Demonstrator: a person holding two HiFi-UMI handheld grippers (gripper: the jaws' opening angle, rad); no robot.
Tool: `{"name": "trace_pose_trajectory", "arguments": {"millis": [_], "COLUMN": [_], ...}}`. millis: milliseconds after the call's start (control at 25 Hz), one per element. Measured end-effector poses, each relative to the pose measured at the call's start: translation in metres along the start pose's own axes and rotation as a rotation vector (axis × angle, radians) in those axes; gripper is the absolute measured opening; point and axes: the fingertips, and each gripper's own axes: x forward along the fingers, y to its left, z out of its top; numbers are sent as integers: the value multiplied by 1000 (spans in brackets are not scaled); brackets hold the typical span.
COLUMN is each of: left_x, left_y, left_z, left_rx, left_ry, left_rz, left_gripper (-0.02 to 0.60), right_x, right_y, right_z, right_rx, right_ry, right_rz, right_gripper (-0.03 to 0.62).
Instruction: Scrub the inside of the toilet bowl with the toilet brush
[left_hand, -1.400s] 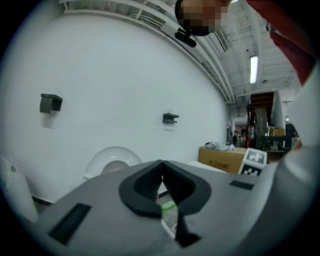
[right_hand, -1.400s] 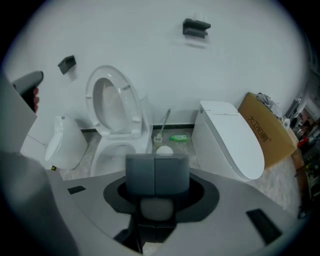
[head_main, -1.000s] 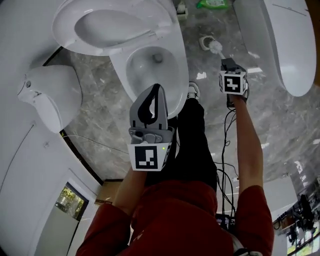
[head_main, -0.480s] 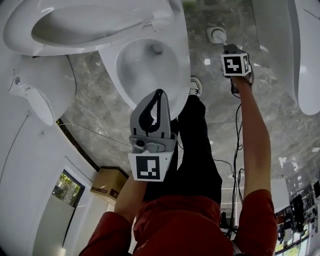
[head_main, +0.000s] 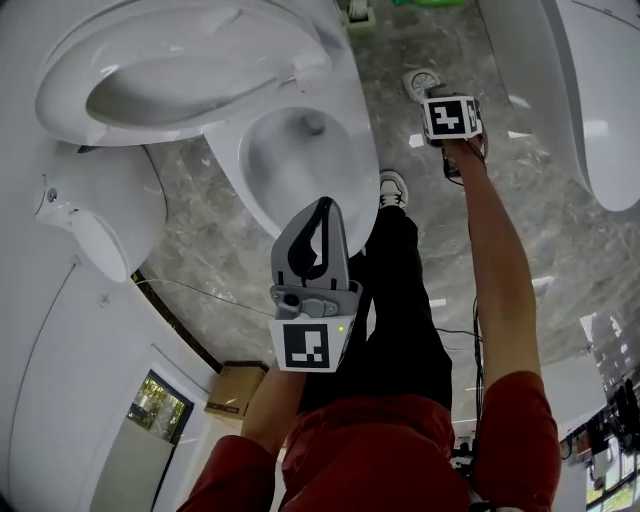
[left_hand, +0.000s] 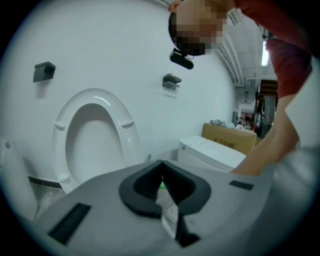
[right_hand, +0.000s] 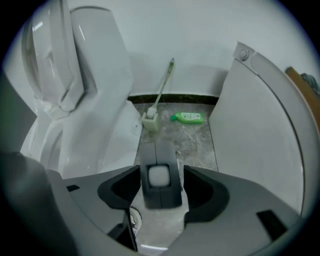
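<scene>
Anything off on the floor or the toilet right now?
Only one thing: a green bottle lies on its side on the floor by the back wall, right of a brush holder, rather than standing. No spill shows around it. The toilet bowl looks intact, seat raised.

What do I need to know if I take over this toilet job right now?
Left gripper: shut, empty, held near the front of the toilet bowl.
Right gripper: pointing down at the floor beside the toilet, jaws opening. What looks like the brush handle is between them, pads clear of it.
The holder sits on the floor by that gripper. The seat is up.
Done: cannot tell whether the bowl was scrubbed.
Left: check the bowl. If unscrubbed, close on the handle and scrub.
</scene>
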Motion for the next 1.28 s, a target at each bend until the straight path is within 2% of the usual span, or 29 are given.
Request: {"name": "trace_pose_trajectory", "arguments": {"millis": [80,240,440,560,720,880,1080,1160,1280], "left_x": [-8,-35,-81,-117,-172,-226,-279,-297,-313], "left_y": [0,4,18,38,71,108,143,149,154], "left_z": [13,46,105,142,183,220,291,311,328], "left_rx": [12,-10,-11,-15,-17,-20,24,56,88], "left_ry": [-20,-77,-148,-199,-218,-250,-386,-416,-451], "left_rz": [-16,-15,-21,11,79,168,250,264,282], "left_gripper": [-1,-2,-2,-2,-2,-2,-1,-1,0], "right_x": [-32,-118,-266,-357,-481,-580,-696,-724,-745], "right_y": [-2,12,67,108,159,215,268,284,300], "right_z": [7,-7,-17,-16,4,36,88,95,98], "right_rx": [53,154,165,150,74,-75,-227,-264,-336], "right_ry": [-58,-162,-354,-467,-658,-877,-1177,-1237,-1257], "right_rz": [-14,-11,57,96,143,178,178,167,144], "right_gripper": [270,275,275,275,275,275,255,245,213]}}
